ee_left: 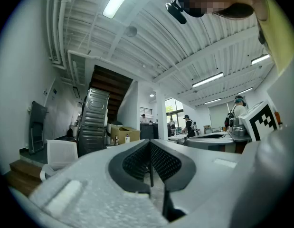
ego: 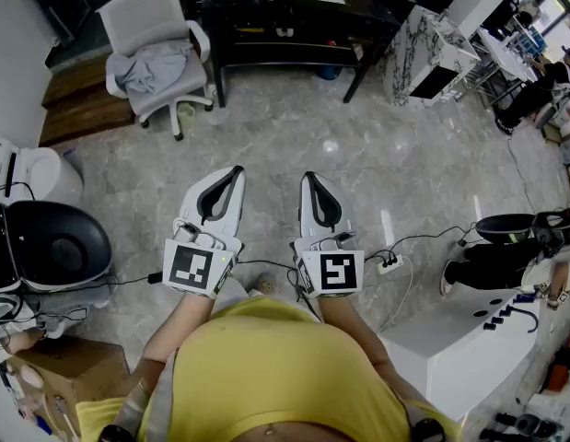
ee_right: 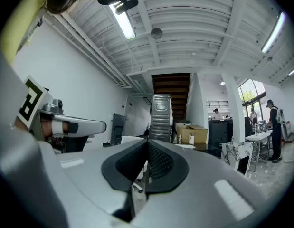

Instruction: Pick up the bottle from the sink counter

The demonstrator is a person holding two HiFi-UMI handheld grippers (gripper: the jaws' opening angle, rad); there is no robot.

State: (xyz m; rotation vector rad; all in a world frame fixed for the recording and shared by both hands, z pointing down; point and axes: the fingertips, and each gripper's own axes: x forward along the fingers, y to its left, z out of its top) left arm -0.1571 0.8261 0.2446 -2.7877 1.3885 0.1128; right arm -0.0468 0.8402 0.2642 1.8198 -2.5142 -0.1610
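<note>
Bottle: small and pale (ee_right: pixel 191 137), far off and upright, just beside a cardboard box (ee_right: pixel 198 133); what it stands on is too small to tell.
Left tool (ego: pixel 236 169): jaws pressed together, nothing between them.
Right tool (ego: pixel 309 176): jaws closed on each other, likewise empty.
Position: both tools are held level side by side, near each other, above the floor (ego: pixel 377 168), well apart from the bottle.
Floor: grey marbled tile with a glossy sheen; a white power strip (ego: pixel 390 266) lies on it with cables.
Room: a white office chair (ego: pixel 160 49) has grey cloth draped on the seat; a black table (ego: pixel 285 30) stands beyond it, and a marble-patterned cabinet (ego: pixel 423 53) to its right.
Writing: only black-and-white square markers on the tool cubes (ego: pixel 194 267); the bottle's label is too small to read.
Head view only: the floor, the chair seat and the person's yellow shirt (ego: pixel 266 376).
Gripper views only: a ribbed white ceiling with tube lights (ee_right: pixel 124 20), a dark staircase (ee_right: pixel 170 83), a ribbed grey upright unit (ee_right: pixel 161 110), and people standing by bright windows (ee_right: pixel 272 122).
</note>
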